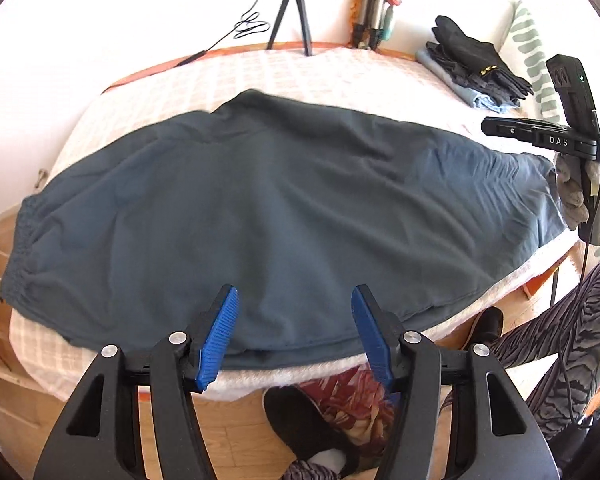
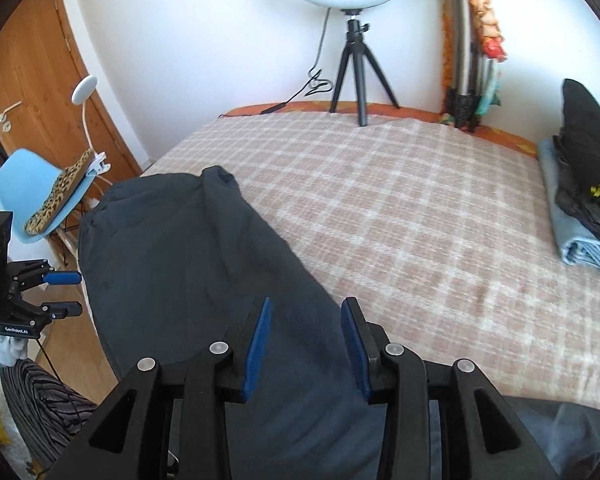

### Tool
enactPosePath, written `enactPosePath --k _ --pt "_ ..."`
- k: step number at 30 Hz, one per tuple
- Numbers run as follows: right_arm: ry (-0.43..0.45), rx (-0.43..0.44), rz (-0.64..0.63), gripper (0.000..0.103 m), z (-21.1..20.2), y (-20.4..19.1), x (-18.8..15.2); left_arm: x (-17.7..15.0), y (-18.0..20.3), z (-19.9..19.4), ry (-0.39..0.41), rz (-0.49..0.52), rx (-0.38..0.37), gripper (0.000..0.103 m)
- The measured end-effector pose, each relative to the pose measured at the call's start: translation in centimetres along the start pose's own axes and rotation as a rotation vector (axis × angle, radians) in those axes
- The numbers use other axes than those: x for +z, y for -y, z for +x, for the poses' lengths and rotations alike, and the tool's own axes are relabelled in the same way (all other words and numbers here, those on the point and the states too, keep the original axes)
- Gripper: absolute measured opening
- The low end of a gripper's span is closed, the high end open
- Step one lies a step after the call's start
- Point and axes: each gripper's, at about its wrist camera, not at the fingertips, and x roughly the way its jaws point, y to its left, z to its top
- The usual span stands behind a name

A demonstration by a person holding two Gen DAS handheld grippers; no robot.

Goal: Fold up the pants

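Dark teal pants (image 1: 268, 208) lie flat across a bed with a checked blanket (image 1: 260, 72), folded lengthwise, waistband at the left (image 1: 20, 248), leg ends at the right. My left gripper (image 1: 295, 304) is open and empty, just above the pants' near edge. My right gripper (image 2: 306, 314) is open and empty over the leg end of the pants (image 2: 204, 280). The right gripper also shows in the left wrist view (image 1: 540, 136) at the far right. The left gripper shows in the right wrist view (image 2: 66, 294), open, at the bed's left side.
A stack of folded clothes (image 2: 580, 200) lies at the bed's right. A black tripod (image 2: 356, 68) with a ring light stands at the far edge. A blue chair (image 2: 40, 192) and a wooden door are at the left. The person's feet (image 1: 300, 420) are below the bed.
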Motion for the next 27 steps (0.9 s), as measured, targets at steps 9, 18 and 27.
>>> enactPosePath --k 9,18,27 --pt "0.077 -0.210 0.247 0.052 -9.4 10.3 -5.4 4.1 8.4 3.2 0.022 0.171 -0.125 0.058" --pt "0.062 -0.322 0.442 0.058 -13.1 20.0 -11.9 8.5 13.9 6.5 0.027 0.283 -0.134 0.058" --pt "0.030 -0.058 0.117 0.056 -8.2 15.3 -4.6 8.8 12.6 8.9 -0.036 0.243 -0.062 0.058"
